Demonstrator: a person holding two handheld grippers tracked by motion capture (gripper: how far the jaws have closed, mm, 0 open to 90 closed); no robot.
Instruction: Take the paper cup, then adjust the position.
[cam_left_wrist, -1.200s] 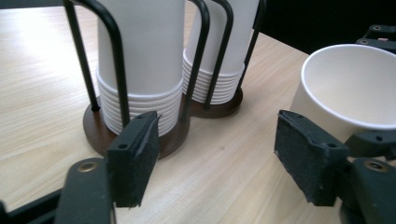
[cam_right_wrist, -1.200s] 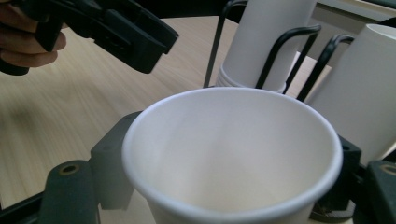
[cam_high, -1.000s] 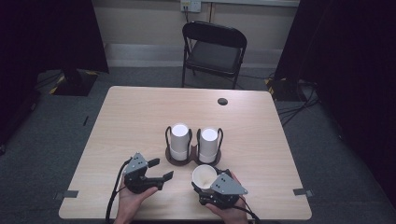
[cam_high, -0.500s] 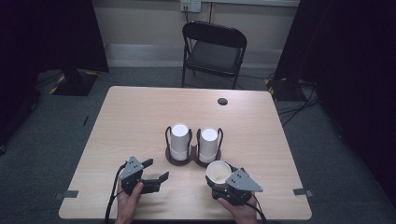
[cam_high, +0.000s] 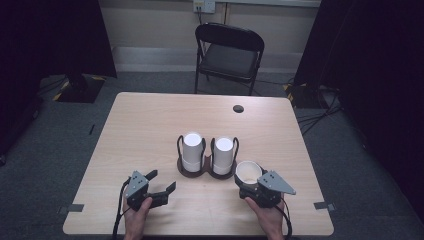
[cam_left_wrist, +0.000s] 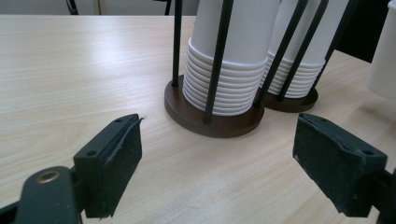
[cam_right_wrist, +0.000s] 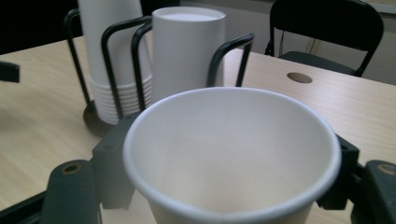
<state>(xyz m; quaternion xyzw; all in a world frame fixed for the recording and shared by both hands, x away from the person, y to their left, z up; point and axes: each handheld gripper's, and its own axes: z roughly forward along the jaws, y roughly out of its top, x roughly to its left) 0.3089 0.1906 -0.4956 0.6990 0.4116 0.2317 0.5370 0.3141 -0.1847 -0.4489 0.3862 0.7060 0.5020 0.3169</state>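
Showing no lettering: plain cup (cam_right_wrist: 231, 154)

Light wood-grain table (cam_high: 150, 130), rectangular, rounded corners. A dark two-ring cup holder (cam_high: 206, 170) stands directly on it, just ahead of and between the two grippers, each ring holding a stack of upside-down white paper cups (cam_high: 192, 150). Round cable hole (cam_high: 238, 108) sits far beyond the holder, near the far edge.
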